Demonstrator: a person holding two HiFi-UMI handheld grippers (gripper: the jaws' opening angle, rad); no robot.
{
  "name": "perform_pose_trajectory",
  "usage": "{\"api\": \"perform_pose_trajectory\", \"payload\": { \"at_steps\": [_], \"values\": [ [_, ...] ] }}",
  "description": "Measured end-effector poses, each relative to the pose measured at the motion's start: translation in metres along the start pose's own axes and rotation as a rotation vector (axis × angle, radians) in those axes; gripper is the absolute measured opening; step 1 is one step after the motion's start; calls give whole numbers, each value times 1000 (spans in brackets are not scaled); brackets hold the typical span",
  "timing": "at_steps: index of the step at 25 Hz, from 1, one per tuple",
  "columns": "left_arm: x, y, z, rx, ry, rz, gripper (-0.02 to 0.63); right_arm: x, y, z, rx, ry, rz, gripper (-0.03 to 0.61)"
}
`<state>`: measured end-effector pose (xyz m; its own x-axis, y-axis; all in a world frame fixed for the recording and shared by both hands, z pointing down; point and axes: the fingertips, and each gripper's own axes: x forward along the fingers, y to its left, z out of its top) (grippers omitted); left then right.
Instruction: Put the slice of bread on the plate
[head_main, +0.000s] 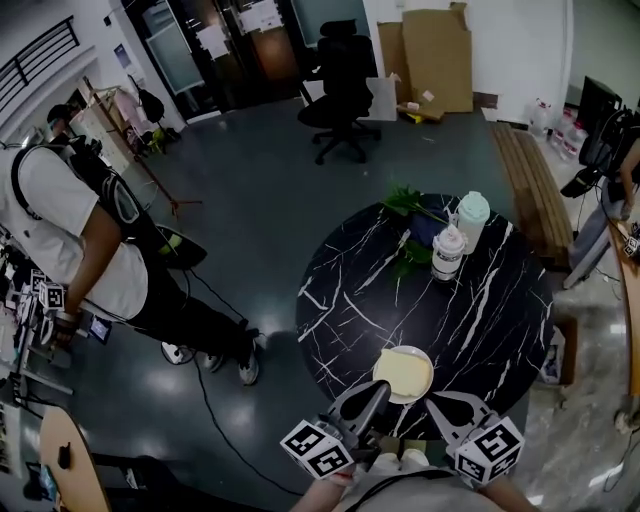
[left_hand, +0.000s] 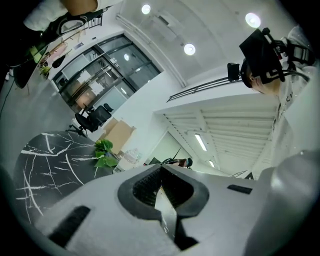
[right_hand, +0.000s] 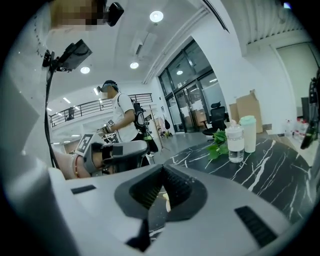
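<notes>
Two claws, both mine, both clenched on nothing: the left claw (head_main: 377, 393) and the right claw (head_main: 437, 401) have their jaws tip to tip, with no object between the pads. They sit side by side at the near edge of the table (head_main: 350, 290), pointing inward.

The bread (head_main: 400, 374) lies flat on the plate (head_main: 405, 349), just ahead of both claws and touching neither.

The table is round, black marble with white veins. On its far side a clear bottle (head_main: 447, 252) and a mint-lid tumbler (head_main: 472, 216) stand upright close together, with green leaves (head_main: 405, 204) just beside them.

The floor (head_main: 240, 200) is dark and glossy. An office chair (head_main: 340, 85) stands beyond the table, with cardboard (head_main: 437, 55) leaning on the far wall. Wood planks (head_main: 530, 180) lie on the right. A person (head_main: 70, 235) in a white shirt stands on the left, well away from the table.
</notes>
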<state>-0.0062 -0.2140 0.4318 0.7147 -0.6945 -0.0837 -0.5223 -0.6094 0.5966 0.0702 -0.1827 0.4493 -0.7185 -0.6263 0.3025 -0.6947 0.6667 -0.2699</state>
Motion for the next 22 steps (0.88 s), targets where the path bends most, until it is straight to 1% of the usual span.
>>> {"api": "perform_pose_trajectory", "payload": {
  "at_steps": [6,15,22],
  "values": [
    [0,-1,9,22,-18,-5,6,1,8,1,-11,1,18,11],
    [-4,1,11,34,-30,-8,6,2,8,6,-3,-9,20,11],
    [-5,3,19,53,-49,-15,6,4,12,16,-28,-25,32,11]
  ]
}}
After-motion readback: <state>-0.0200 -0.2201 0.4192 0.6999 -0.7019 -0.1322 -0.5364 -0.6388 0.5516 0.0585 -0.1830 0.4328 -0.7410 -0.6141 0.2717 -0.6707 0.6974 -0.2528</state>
